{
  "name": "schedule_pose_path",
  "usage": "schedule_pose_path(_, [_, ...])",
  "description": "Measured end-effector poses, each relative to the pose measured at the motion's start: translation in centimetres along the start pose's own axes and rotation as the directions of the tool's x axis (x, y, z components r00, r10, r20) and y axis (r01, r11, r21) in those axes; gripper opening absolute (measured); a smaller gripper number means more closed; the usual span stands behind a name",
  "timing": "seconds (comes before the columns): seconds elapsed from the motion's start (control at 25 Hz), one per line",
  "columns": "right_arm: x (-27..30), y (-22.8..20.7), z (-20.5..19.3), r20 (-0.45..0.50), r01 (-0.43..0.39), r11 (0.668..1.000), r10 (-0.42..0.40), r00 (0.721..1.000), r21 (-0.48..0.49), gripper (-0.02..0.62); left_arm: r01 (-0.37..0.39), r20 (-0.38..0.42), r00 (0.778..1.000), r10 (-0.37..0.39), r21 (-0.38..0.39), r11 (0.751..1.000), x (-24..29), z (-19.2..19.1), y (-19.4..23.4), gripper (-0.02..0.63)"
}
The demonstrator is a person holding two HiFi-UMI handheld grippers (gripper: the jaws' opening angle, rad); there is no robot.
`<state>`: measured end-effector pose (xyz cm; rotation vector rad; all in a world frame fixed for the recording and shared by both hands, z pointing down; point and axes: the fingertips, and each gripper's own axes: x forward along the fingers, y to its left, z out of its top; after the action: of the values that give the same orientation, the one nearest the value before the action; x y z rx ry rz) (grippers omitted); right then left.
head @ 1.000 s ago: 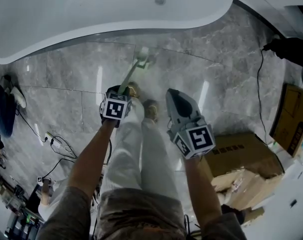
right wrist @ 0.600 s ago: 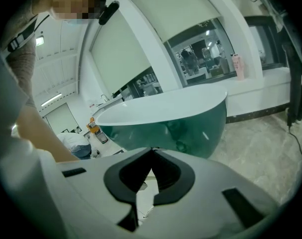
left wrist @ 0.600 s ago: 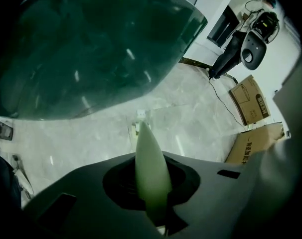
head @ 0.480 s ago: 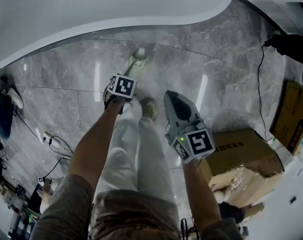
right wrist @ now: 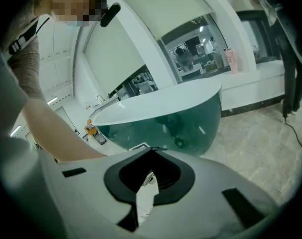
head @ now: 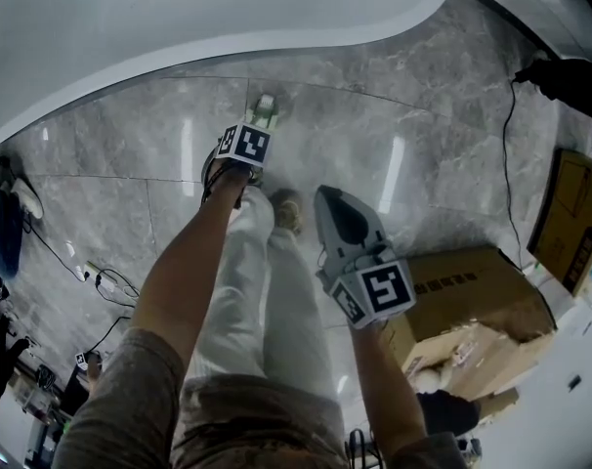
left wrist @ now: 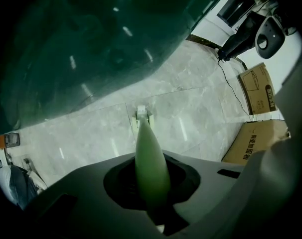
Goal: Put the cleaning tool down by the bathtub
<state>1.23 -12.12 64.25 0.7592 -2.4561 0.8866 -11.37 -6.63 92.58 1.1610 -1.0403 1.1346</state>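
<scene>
The cleaning tool is a brush with a pale green handle (left wrist: pixel 151 158) and a white-green head (head: pixel 265 110). Its head (left wrist: pixel 142 116) is down at the grey marble floor, just in front of the white bathtub (head: pixel 179 18). My left gripper (head: pixel 255 128) reaches out over the floor and holds the handle, with its jaws closing on it. The handle runs straight out between the jaws toward the tub's green glass side (left wrist: pixel 91 49). My right gripper (head: pixel 332 199) hangs shut and holds nothing, above the floor to the right of the legs. It faces the tub's end (right wrist: pixel 161 108).
My legs and shoes (head: pixel 286 213) stand between the two grippers. Cardboard boxes (head: pixel 472 291) lie on the floor at the right, another (head: pixel 570 228) further right. Cables and a power strip (head: pixel 105 281) lie at the left. A black cord (head: pixel 506 145) runs down at the right.
My left gripper has moved forward toward the bathtub, carrying the tool's head closer to the tub's base. The right gripper has shifted only slightly.
</scene>
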Motion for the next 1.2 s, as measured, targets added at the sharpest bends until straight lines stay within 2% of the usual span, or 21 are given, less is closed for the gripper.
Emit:
schedule_pose_path(0.32, [0.1, -1.1, 0.2, 0.007, 0.021, 0.999, -0.021, 1.0, 0.027, 0.002, 0.011, -0.035, 0.999, -0.01, 0.019, 1.0, 0.8, 0.5, -0.3, 0.048])
schedule_pose_path(0.68, [0.2, -0.2, 0.5, 0.019, 0.006, 0.999, -0.006, 1.0, 0.031, 0.003, 0.02, 0.011, 1.0, -0.02, -0.01, 1.0, 0.2, 0.1, -0.2, 0.06])
schedule_pose_path(0.76, [0.0, 0.2, 0.5, 0.013, 0.001, 0.999, -0.001, 1.0, 0.039, 0.002, 0.021, 0.024, 1.0, -0.021, -0.023, 1.0, -0.2, 0.1, -0.1, 0.081])
schedule_pose_path(1.2, [-2.4, 2.5, 3.4, 0.042, -0.013, 0.999, 0.012, 0.999, 0.032, 0.002, 0.033, 0.094, 0.995, -0.025, -0.086, 0.996, -6.3, -1.0, -0.1, 0.109])
